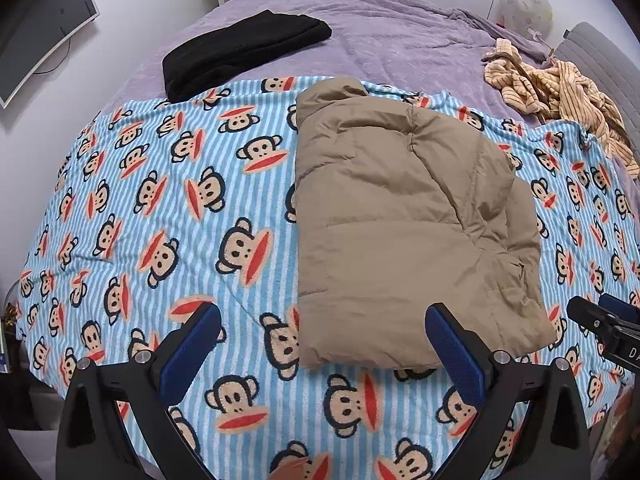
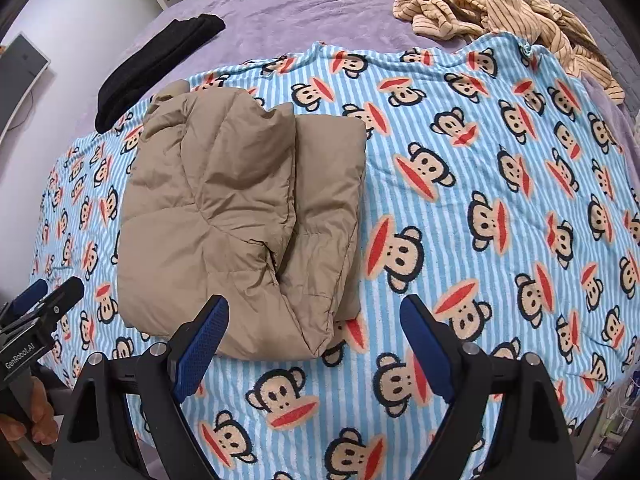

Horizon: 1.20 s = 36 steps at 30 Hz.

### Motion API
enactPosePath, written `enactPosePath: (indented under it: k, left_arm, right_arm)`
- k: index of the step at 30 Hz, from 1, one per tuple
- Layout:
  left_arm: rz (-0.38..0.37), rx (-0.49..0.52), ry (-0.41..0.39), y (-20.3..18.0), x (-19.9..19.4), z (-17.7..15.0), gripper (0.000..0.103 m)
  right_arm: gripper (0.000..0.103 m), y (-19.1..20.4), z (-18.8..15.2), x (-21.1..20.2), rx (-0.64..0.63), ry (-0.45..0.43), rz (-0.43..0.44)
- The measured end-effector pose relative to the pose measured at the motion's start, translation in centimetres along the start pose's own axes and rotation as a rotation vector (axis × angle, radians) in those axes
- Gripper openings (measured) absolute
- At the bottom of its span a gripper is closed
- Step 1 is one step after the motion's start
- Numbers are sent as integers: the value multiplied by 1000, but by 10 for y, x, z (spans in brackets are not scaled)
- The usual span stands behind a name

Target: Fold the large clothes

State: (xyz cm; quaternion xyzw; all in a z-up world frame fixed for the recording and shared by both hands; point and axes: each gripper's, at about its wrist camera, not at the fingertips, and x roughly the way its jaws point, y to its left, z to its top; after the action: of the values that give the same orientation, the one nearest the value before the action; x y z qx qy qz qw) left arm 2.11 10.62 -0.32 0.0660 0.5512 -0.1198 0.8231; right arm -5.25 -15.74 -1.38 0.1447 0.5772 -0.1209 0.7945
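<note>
we see a puffy tan jacket (image 1: 400,216) lying folded up in a thick bundle on a blue striped blanket with monkey faces (image 1: 160,200). the blanket is spread over a bed with a purple cover (image 1: 392,36). our left gripper (image 1: 322,344) is wide open and holds nothing; its two blue pads (image 1: 192,344) hang just above the blanket, at the near edge of the jacket, and one pad sits in front of the jacket's near corner. our right gripper (image 2: 314,340) is wide open too and holds nothing. its left pad is in front of the jacket's near edge and its right pad is over the bare blanket. from the right side the jacket (image 2: 240,208) shows one puffy layer lying on top of another, with a sleeve tucked along the side. the tips of the right gripper peek in at the right edge of the left view, and the left one shows at the left edge of the right view. a folded black cloth (image 1: 244,52) rests at the far edge of the blanket, away from the jacket. a messy pile of striped yellow clothes (image 1: 560,92) lies at the far right of the bed. a flat screen (image 1: 44,36) hangs on the wall to the left.
</note>
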Motion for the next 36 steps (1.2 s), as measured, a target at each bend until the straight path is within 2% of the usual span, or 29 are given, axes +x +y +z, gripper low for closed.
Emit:
enactPosePath:
  k: [6, 9, 13, 16, 18, 23, 26, 30, 36]
  left_arm:
    - [-18, 66, 6, 9, 4, -8, 102]
    - [-26, 85, 24, 12, 13, -12, 102]
    - [-30, 99, 40, 18, 18, -16, 102]
    - [-25, 102, 46, 20, 19, -19, 102]
    - [-25, 98, 48, 22, 20, -19, 102]
    - [-32, 83, 34, 24, 12, -19, 102]
    - [-33, 90, 19, 20, 7, -21, 102]
    - [-57, 76, 4, 15, 0, -22, 102]
    - [-65, 95, 4, 1, -4, -25, 102]
  right_arm:
    - [89, 16, -10, -6, 23, -31, -91]
    - [89, 20, -12, -5, 62, -33, -110]
    - [89, 23, -15, 0, 113, -16, -200]
    - [89, 24, -17, 6, 126, 5, -162]
    - [89, 28, -16, 8, 114, 17, -193]
    - [89, 44, -15, 2, 23, -26, -254]
    - [89, 50, -15, -15, 9, -111, -224]
    - [89, 49, -20, -42, 10, -251, -67]
    - [90, 45, -20, -41, 16, -234, -32]
